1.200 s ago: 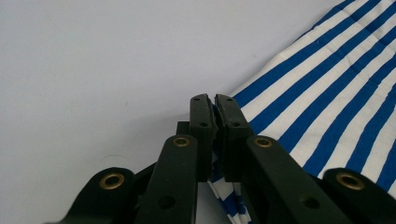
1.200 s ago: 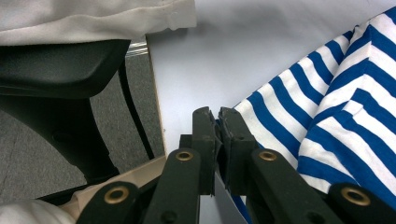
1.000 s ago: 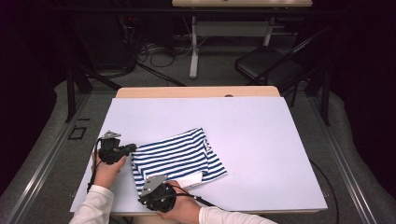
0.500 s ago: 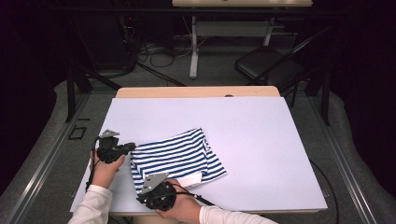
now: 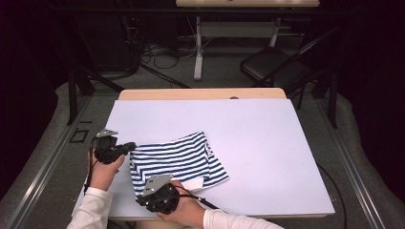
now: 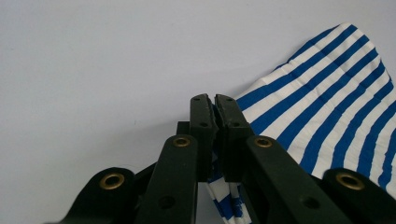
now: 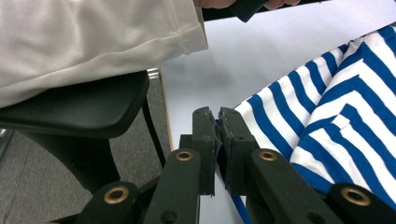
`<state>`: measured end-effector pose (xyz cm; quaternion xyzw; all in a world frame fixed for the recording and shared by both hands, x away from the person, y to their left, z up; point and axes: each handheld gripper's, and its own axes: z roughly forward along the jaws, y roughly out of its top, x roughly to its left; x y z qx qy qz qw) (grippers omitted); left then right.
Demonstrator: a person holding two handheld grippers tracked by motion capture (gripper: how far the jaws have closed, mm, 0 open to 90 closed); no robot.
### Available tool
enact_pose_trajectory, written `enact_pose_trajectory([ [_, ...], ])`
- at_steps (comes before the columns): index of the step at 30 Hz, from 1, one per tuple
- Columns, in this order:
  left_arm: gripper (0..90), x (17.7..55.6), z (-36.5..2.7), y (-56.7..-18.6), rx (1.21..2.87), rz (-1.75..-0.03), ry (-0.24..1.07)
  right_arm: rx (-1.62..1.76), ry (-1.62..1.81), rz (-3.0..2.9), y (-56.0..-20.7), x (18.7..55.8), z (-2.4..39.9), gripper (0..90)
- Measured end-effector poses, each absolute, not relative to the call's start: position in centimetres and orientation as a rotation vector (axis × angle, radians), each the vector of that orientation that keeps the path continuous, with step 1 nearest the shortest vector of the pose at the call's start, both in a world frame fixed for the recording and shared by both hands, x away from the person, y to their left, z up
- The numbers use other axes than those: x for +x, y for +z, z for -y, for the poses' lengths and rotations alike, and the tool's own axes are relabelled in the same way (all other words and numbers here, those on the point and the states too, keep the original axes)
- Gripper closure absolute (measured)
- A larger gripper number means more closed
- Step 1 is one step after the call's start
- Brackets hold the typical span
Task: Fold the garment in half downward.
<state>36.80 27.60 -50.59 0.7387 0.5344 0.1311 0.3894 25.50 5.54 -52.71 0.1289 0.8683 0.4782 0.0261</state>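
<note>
High view: striped garment [image 5: 179, 160] lies on the table [image 5: 267, 143], near-left. Left gripper [image 5: 133, 146] pinches its left edge, right gripper [image 5: 143, 199] its near corner.
Left gripper view: jaws clamped on fabric.
Right gripper view: same. Lift both evenly, keep the edge taut.

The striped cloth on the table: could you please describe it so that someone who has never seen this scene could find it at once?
Start at the white table and look to its near left part. There lies a rumpled cloth with blue and white stripes, the one patterned thing on the plain top. The left gripper is shut on its left edge and the right gripper on its near corner.
</note>
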Motion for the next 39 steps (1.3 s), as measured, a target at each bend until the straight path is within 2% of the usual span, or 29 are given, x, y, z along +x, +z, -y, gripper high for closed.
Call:
enact_pose_trajectory([
  [14, 86.6, 37.5, -26.6, -48.9, 1.873, -1.331, 0.355, 0.465, 1.573, -2.607, -50.9, 26.1, -3.7, 85.8],
  [39, 86.6, 40.1, -23.1, -47.6, 1.884, -1.284, 0.338, 0.561, 1.601, -2.547, -50.4, 27.3, -1.1, 85.8],
])
